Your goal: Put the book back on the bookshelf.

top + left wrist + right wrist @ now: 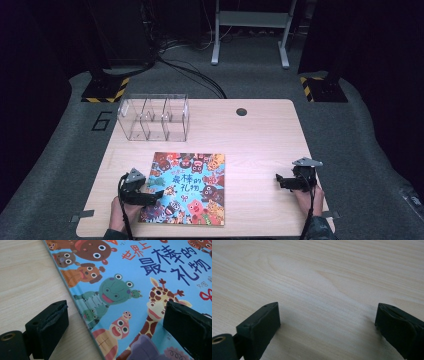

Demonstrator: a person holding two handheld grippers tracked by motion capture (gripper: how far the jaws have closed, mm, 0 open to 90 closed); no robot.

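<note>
Left gripper [159, 193] hovering at near-left edge of picture book [186, 188], jaws gaping wide, gripping nothing, one jaw over bare wood, other over cover. In left gripper view, book spine edge [82, 317] running straight between jaws (left hand clearly nearer one). Book lying flat on table [260, 145], long side running away from person. Right gripper [278, 180] sitting well apart to right, jaws spread wide, empty. Farther back, clear divided box [154, 117] standing beyond book's far edge.
</note>
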